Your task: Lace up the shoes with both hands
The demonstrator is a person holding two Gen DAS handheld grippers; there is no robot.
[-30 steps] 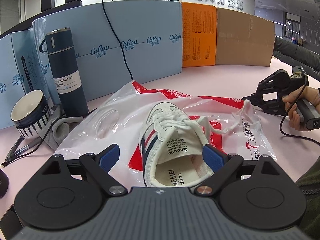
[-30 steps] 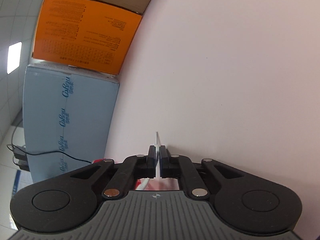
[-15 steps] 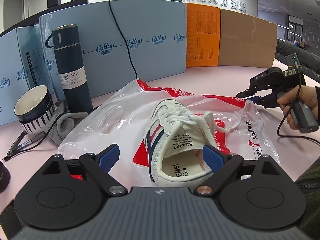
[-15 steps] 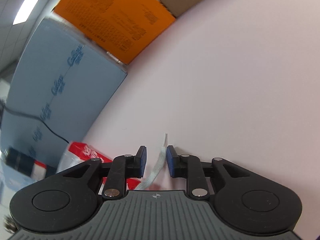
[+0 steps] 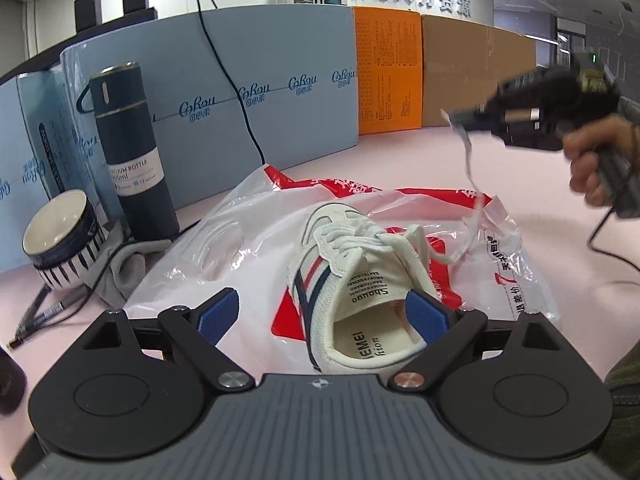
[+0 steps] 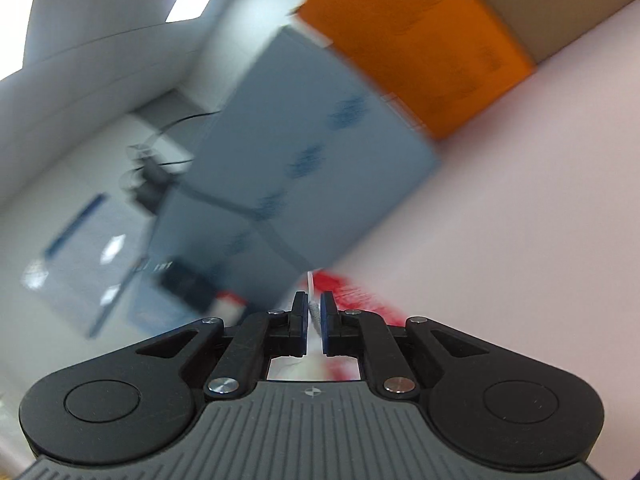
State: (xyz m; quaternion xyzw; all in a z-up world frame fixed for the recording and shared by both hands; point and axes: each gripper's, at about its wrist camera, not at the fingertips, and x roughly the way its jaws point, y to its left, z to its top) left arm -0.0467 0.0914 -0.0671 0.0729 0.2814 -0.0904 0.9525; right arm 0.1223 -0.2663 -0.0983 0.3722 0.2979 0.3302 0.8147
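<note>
Right hand-held gripper (image 6: 314, 312) just re-closed, pinching lace (image 5: 467, 168) end, raised toward table's right edge. Shoe (image 5: 356, 280) on bag mid-table, toe pointing away; left hand-held gripper (image 5: 326, 314) wide, straddling heel w/o touching.

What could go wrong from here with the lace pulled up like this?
1. The right hand-held gripper pinches the lace close to its tip, so it may slip out.
2. The left hand-held gripper is open around the shoe, not clamping it, so pulling could drag the shoe across the slick plastic bag.
</note>
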